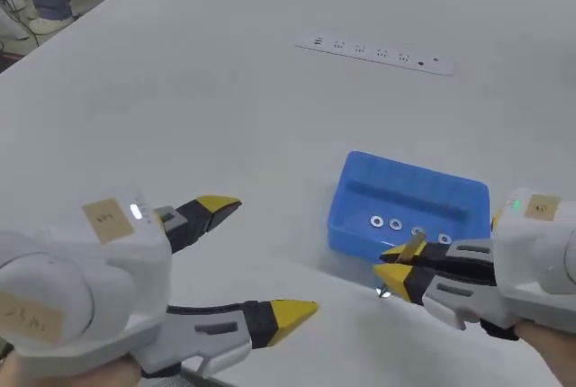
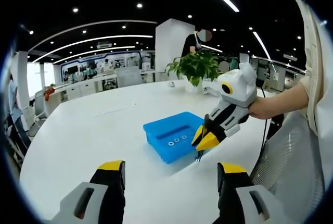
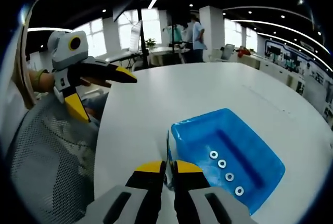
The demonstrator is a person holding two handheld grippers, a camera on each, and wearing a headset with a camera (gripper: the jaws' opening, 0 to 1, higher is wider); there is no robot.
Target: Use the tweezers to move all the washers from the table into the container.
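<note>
Four washers (image 1: 396, 223) lie in row on floor of blue container (image 1: 409, 169), toward side nearest you. Tweezers (image 1: 409, 247) sit clamped in your right gripper (image 1: 385, 263), its jaws pressed together on them. Tweezer tips point down at table (image 1: 225, 90), just outside container's near edge. Cannot tell whether tips are squeezed or pinching anything. Your left gripper (image 1: 270, 256) has jaws spread wide, holds nothing, and hovers over table well left of container. Power strip (image 1: 373, 52) lies far across table.
</note>
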